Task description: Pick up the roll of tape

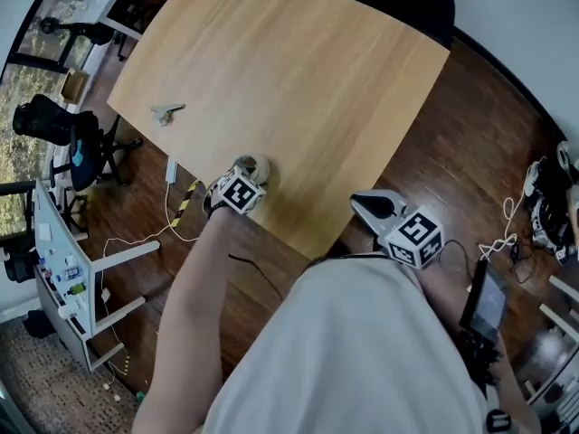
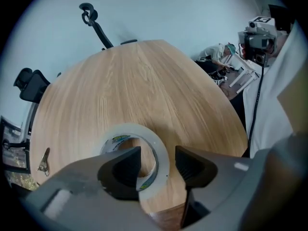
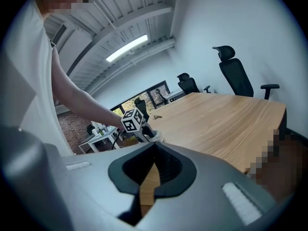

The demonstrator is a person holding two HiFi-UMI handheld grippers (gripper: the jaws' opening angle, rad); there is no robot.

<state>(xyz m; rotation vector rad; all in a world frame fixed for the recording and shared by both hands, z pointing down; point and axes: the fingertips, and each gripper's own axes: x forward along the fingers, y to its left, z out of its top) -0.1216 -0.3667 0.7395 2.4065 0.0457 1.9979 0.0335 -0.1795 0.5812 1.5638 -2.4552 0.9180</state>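
A roll of clear tape [image 1: 252,165] lies flat on the wooden table [image 1: 298,80], close to the near edge. My left gripper [image 1: 246,175] points steeply down over it and is open. In the left gripper view the roll [image 2: 162,149] has its right wall between the jaws: one jaw stands over the hole, the other outside the roll, and the pads do not press on it. My right gripper [image 1: 364,203] hangs off the table's near edge, shut and holding nothing. In the right gripper view its jaws [image 3: 154,146] meet at the tips, and the left gripper's marker cube [image 3: 134,121] shows beyond them.
A small metal bunch of keys [image 1: 166,111] lies at the table's left side, also seen as keys [image 2: 44,160] in the left gripper view. Office chairs [image 1: 68,129] and cables [image 1: 176,211] stand on the dark wooden floor at the left. A black chair [image 3: 236,76] is at the table's far end.
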